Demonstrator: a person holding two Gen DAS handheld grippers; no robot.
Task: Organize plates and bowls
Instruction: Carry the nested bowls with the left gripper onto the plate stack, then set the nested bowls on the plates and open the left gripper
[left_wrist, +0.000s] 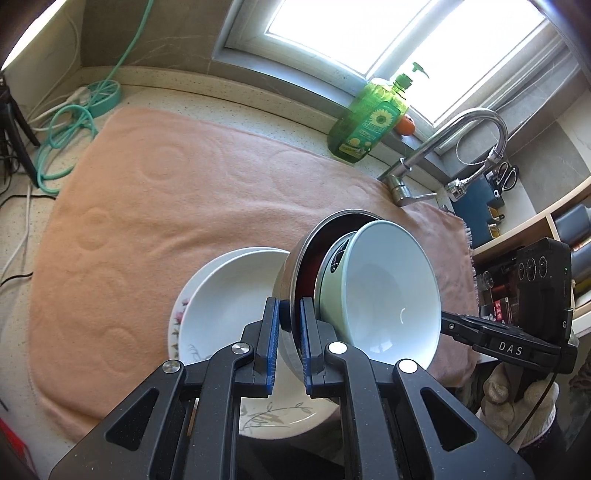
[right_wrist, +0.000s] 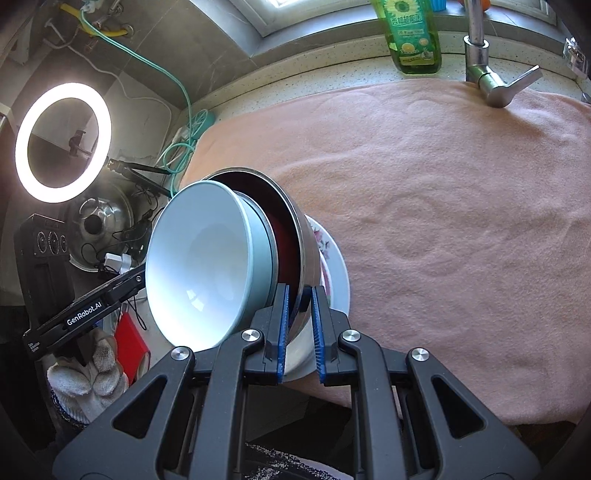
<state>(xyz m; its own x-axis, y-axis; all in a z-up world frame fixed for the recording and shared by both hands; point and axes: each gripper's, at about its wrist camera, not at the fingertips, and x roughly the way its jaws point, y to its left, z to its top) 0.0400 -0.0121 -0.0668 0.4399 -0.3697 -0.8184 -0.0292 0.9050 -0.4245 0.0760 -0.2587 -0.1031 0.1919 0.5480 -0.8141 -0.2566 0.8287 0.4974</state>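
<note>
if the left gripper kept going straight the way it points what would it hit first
It already grips the steel bowl rim, left gripper shut on it. Pushing on would likely drive that bowl, with the white bowl nested inside, forward over the towel.

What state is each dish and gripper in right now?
Left gripper: shut on steel bowl rim.
Right gripper: shut on steel bowl rim.
Steel bowl: tipped on edge, held over the plates.
White bowl: nested in the steel bowl, tipped with it.
White plate: flat, stacked on floral plate.
Floral plate: flat on towel.
</note>
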